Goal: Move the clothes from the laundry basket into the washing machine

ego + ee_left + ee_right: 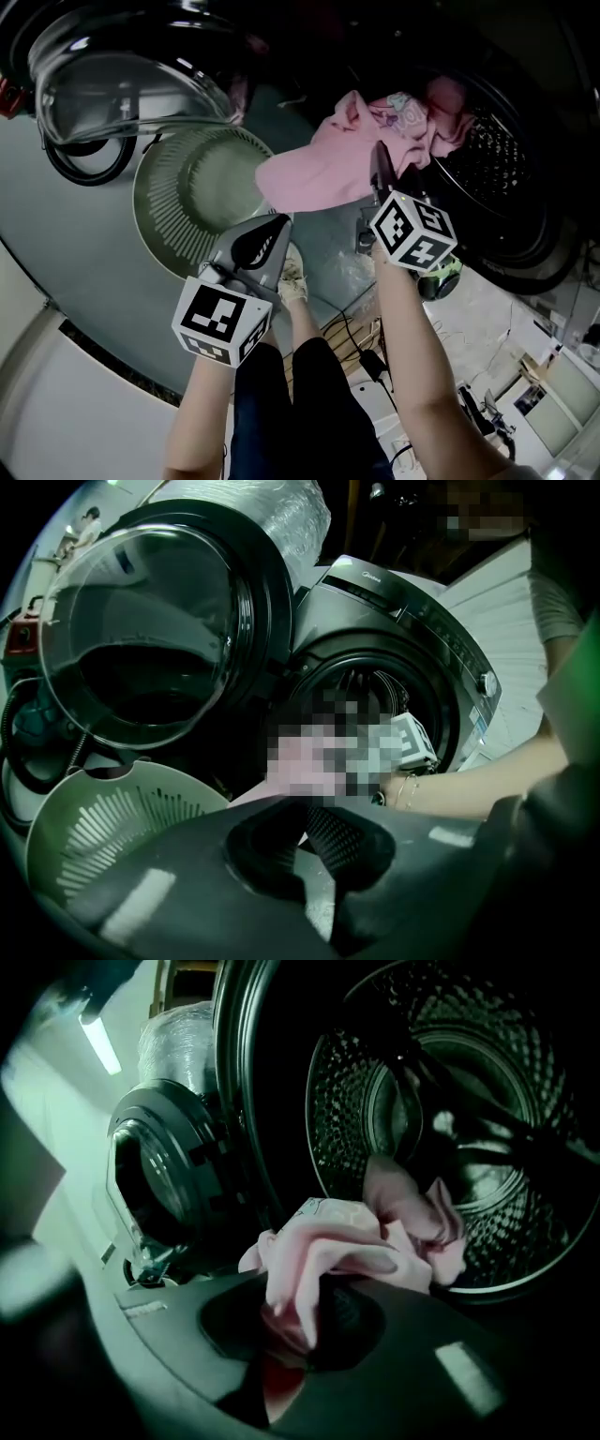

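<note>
Nearest the head camera, the person's dark-trousered legs (291, 403) stand between two bare forearms, each ending in a cube with square black-and-white markers.

The left gripper (278, 223) (305, 808) points down and forward over the near rim of the pale green, round, slotted plastic laundry basket (178, 197) (103, 827). Its dark jaws meet at the tips with nothing between them. Below them only a wedge of floor shows.

The right gripper (379, 164) (298, 1307) reaches further out, toward the machine's opening. Its jaws are clenched on a fold of a soft light-pink cloth garment (319, 169) (328, 1251). The fabric bunches up over the pads and spills out on both sides. In the head view this garment hangs in the air. It spreads from just beside the basket's far rim across to the mouth of the drum.

Beyond it, a second, darker pink crumpled garment (450, 103) (412, 1204) lies at the front edge of the perforated steel drum (506, 159) (487, 1101) of the dark grey front-loading washing machine (403, 602).

The machine's round glass door with a black rim (122, 84) (141, 639) is swung wide open to the left, above and behind the basket.

Thin cables (361, 347) trail across the floor by the person's feet.
</note>
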`<move>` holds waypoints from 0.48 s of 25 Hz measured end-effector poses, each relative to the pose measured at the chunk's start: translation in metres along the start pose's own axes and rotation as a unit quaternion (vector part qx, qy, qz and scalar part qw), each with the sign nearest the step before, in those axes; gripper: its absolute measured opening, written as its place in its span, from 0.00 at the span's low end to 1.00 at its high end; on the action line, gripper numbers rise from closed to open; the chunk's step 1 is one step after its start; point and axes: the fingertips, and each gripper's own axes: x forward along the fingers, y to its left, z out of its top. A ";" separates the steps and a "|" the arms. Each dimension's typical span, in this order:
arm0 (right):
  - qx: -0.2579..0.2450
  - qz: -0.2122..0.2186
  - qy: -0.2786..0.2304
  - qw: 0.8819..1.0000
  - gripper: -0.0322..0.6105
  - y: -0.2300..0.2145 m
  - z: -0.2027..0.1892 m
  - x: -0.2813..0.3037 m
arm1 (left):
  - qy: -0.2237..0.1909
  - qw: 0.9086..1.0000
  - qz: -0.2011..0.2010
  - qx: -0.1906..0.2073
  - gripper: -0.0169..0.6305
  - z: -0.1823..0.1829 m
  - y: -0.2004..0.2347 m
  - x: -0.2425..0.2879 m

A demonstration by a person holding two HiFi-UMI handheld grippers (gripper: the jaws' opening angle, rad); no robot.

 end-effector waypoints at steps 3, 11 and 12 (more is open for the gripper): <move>-0.030 -0.036 -0.026 0.999 0.18 -0.028 0.028 -0.008 | -0.003 1.000 -0.004 -0.001 0.03 0.004 -0.005 0.001; -0.097 -0.099 -0.047 0.989 0.18 -0.082 0.074 0.021 | -0.006 1.000 -0.014 0.009 0.03 0.007 -0.005 0.005; -0.089 -0.109 -0.053 0.989 0.18 -0.089 0.080 0.024 | -0.007 1.000 -0.015 0.010 0.03 0.007 -0.004 0.005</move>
